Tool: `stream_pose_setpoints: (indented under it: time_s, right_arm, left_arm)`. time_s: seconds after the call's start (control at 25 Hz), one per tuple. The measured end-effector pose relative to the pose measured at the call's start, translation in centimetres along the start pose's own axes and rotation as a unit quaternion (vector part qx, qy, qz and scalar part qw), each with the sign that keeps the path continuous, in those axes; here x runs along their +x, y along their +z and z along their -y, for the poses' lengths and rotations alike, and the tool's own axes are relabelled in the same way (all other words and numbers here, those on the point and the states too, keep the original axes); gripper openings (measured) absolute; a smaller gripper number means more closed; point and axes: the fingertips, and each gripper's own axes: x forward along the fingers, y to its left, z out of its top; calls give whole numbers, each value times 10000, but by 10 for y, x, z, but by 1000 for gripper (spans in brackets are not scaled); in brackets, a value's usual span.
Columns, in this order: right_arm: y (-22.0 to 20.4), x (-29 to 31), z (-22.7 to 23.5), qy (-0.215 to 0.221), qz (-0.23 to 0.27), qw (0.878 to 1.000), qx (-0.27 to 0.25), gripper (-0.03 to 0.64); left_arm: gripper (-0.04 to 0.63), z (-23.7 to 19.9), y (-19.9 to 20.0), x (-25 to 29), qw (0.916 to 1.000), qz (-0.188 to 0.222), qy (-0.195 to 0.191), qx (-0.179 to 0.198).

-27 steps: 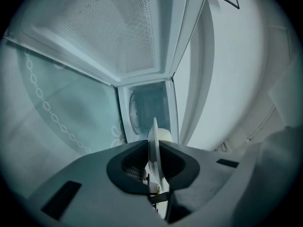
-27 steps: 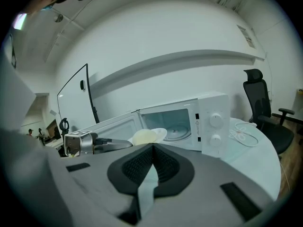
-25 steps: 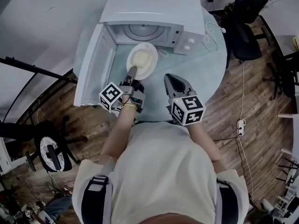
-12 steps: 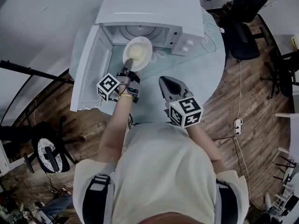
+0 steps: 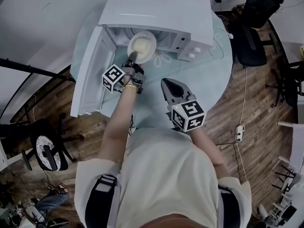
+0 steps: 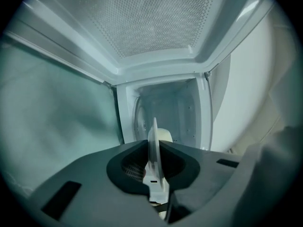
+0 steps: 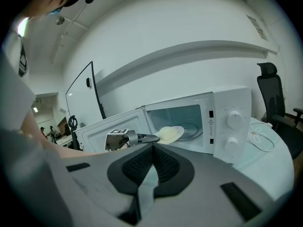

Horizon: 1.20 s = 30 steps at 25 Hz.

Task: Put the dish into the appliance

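At the microwave (image 5: 156, 13) mouth my left gripper (image 5: 132, 57) pinches the rim of the white dish (image 5: 153, 41), which holds pale food (image 5: 141, 45); my right gripper (image 5: 165, 82) is closed, empty.

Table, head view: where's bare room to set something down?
Free: the table between the microwave front, the right gripper and the right-hand rim. A cable takes the strip beside the knobs. Crowded: the microwave mouth, filled by the plate in the left gripper; the open door walls off the left.
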Motion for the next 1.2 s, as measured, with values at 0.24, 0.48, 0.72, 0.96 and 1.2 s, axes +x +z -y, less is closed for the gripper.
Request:
stream_pose_setpoints:
  time_s: [0.24,0.48,0.72,0.96,1.2]
  right_arm:
    - [-5,5,5,-11,-86,9999,55,6]
    - [-7,8,7,-6,-136,9999,94,6]
    - [-9,10,6,13,-179,9998,124,6]
    - [-11,14,5,56,-211,9997,111,6]
    - [-11,14,8,36,-225,9997,112,6]
  left_arm:
    - [43,-18,3,20,9995,75,171,-263]
    - [43,-25,9,32,9991,117,367,-157]
    - [43,-27,15,45,9987,172,462,-148]
    - [43,-25,23,63,9971,217,724,107]
    - [42,-32,28,74,9935,309,1086,131]
